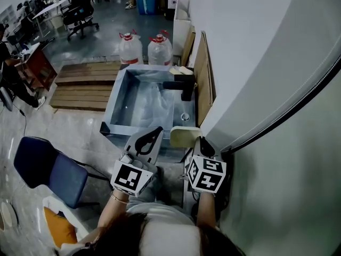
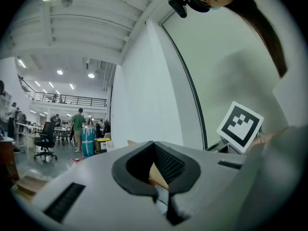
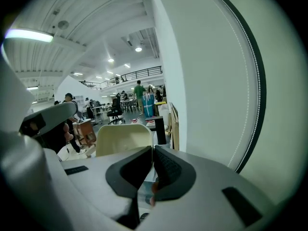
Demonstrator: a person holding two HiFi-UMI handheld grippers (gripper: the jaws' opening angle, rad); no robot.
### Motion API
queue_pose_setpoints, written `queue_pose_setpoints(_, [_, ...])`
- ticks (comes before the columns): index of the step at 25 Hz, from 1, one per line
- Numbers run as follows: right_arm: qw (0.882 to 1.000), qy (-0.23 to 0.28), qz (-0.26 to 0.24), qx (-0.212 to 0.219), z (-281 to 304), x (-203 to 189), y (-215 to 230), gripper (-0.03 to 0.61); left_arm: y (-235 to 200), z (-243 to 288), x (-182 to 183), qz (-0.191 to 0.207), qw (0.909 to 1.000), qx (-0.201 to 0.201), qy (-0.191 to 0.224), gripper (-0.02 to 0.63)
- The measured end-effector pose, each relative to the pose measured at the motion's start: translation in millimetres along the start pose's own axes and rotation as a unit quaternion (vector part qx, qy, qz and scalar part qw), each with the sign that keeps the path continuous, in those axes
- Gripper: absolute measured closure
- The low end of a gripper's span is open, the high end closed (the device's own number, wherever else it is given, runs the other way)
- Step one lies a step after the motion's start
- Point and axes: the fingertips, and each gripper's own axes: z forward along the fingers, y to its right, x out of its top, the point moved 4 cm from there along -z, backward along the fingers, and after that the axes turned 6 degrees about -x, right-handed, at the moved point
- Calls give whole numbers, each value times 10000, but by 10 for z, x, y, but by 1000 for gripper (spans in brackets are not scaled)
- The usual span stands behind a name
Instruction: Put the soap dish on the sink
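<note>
Hovering at the near right corner of the rectangular grey metal sink (image 1: 113, 111), the cream rounded plastic soap dish (image 1: 184, 136) looks carried rather than set down. The right tool (image 1: 205, 147) has its jaws drawn together with the dish's edge right at their tips, so I judge it clamped on that edge, though the contact itself is hidden. The left tool (image 1: 154, 135) has its jaws together with nothing between them, and it hangs over the sink's near rim, just beside the dish.

By my reading the carrying is nearly done. What is left is to lower the dish flat onto the ledge and let go; whether it already touches the rim cannot be told.

The ledge runs along the basin's right side, and the black faucet (image 1: 184, 87) stands farther along it. A tan wooden board (image 1: 202, 71) and the white wall (image 1: 256, 63) close off the right. Open room lies only at the near end of the ledge, between the basin's drop-off and the board.
</note>
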Motion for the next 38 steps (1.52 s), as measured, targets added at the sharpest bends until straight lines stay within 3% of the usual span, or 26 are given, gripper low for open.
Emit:
queue_pose_setpoints(21, [9970, -474, -466, -402, 753, -24, 54, 545, -457, 530, -140, -123, 9995, -238, -191, 606])
queue_pose_setpoints(38, [9925, -959, -588, -476, 1224, -277, 13, 545, -713, 812, -273, -186, 9987, -367, -316, 606])
